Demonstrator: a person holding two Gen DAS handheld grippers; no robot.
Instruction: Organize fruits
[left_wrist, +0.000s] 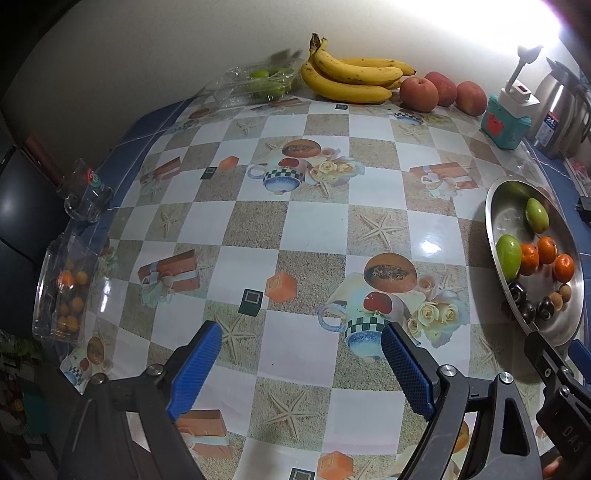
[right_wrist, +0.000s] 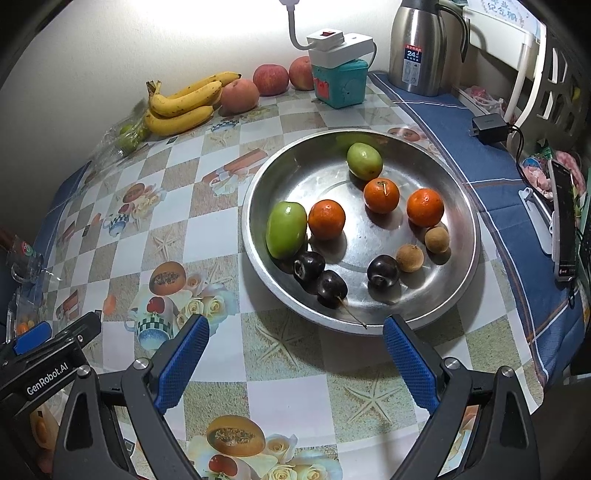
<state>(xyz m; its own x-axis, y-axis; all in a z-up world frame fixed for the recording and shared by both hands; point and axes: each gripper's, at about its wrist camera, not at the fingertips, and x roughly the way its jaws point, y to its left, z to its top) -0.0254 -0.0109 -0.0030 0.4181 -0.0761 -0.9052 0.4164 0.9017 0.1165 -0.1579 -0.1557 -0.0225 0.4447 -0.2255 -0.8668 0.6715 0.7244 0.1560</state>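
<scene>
A round steel tray (right_wrist: 458, 206) holds two green fruits (right_wrist: 286, 229), three small oranges (right_wrist: 327, 219), three dark plums (right_wrist: 331, 288) and two brown longans (right_wrist: 410, 257). My right gripper (right_wrist: 295, 332) stands open just in front of the tray's near rim, nothing between its blue pads (right_wrist: 183, 363). My left gripper (left_wrist: 301, 339) is open over bare tablecloth, left of the tray (left_wrist: 496, 210). Bananas (left_wrist: 351, 79) and three apples (left_wrist: 419, 93) lie at the back by the wall.
A clear box of green fruit (left_wrist: 258, 83) sits at the back left, a clear box of small oranges (left_wrist: 64, 295) and a glass (left_wrist: 85, 195) at the left edge. A teal box with a power strip (right_wrist: 341, 79), a steel flask (right_wrist: 419, 44), a charger (right_wrist: 489, 127) and a phone (right_wrist: 563, 225) stand to the right.
</scene>
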